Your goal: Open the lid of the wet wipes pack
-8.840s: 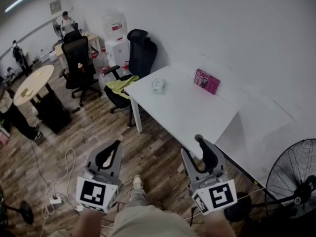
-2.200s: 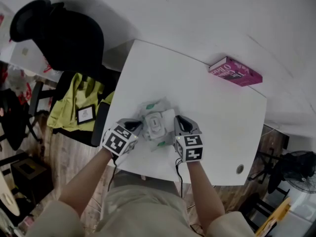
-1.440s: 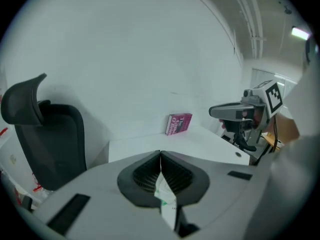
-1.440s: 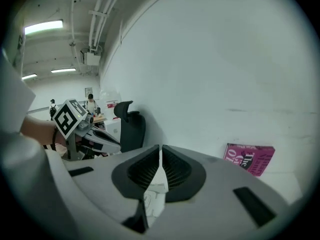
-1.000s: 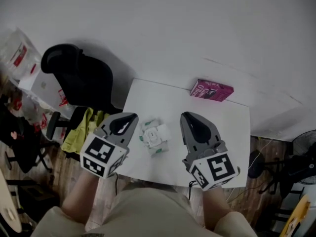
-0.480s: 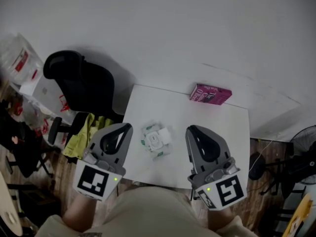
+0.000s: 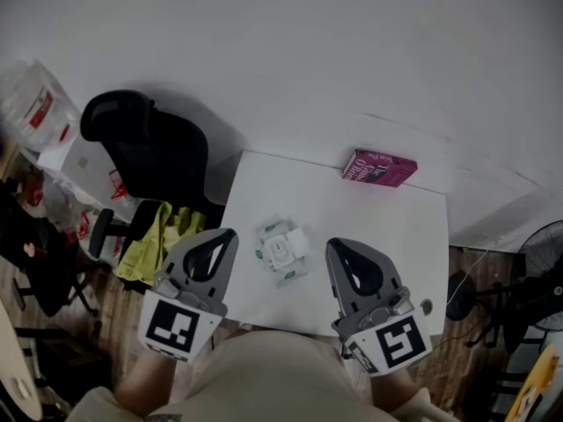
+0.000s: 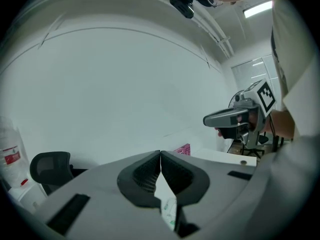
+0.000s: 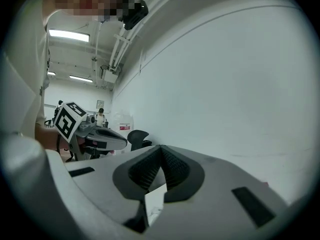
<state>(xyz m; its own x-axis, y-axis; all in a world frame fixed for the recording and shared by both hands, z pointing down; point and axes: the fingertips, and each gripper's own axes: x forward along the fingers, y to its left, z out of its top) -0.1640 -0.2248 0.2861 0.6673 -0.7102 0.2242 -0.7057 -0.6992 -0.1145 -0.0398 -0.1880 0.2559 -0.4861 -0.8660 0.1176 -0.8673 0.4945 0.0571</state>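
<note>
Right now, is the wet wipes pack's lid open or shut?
Open, it seems: in the head view the white lid lies flipped back beside the oval opening of the wet wipes pack, though small.

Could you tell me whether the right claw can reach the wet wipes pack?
Probably yes: nothing stands between the right claw and the wet wipes pack, which lies in the open on the table.

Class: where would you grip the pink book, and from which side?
Probably the near long edge of the pink book, pinched across its thickness, coming from the table's front: it lies flat, with the wall close behind.
</note>
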